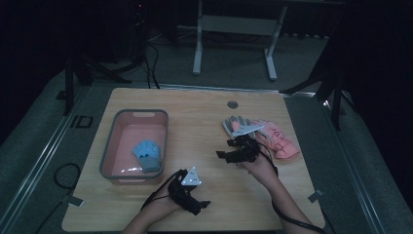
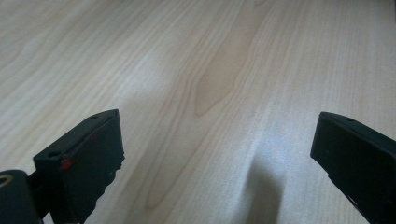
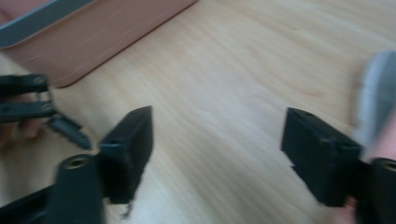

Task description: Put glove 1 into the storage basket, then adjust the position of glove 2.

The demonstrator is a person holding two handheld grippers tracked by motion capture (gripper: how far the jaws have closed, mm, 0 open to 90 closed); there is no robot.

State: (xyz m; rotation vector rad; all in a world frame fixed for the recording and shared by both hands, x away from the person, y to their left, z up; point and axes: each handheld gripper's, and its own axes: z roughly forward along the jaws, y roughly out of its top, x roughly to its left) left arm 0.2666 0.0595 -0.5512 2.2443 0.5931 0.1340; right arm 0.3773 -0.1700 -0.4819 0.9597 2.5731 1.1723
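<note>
A pink basin [image 1: 117, 146] with a grey rim stands on the left of the wooden table, and a blue glove [image 1: 147, 155] lies inside it. A grey glove [image 1: 237, 125] and a pink glove [image 1: 278, 140] lie side by side at the right. My right gripper [image 1: 225, 148] hovers just in front of the grey glove, open [image 3: 217, 149], with bare wood between its jaws. The grey glove [image 3: 379, 88] shows at the right edge of the right gripper view and the basin [image 3: 93, 32] at its top left. My left gripper [image 1: 200, 204] is low near the front edge, open [image 2: 215, 154] over bare wood.
A round grommet [image 1: 233, 104] sits in the table near its back edge. A white table frame [image 1: 234, 24] stands on the floor behind. Strips of tape mark the front corners [image 1: 314, 196]. A cable loops on the floor at the left [image 1: 65, 173].
</note>
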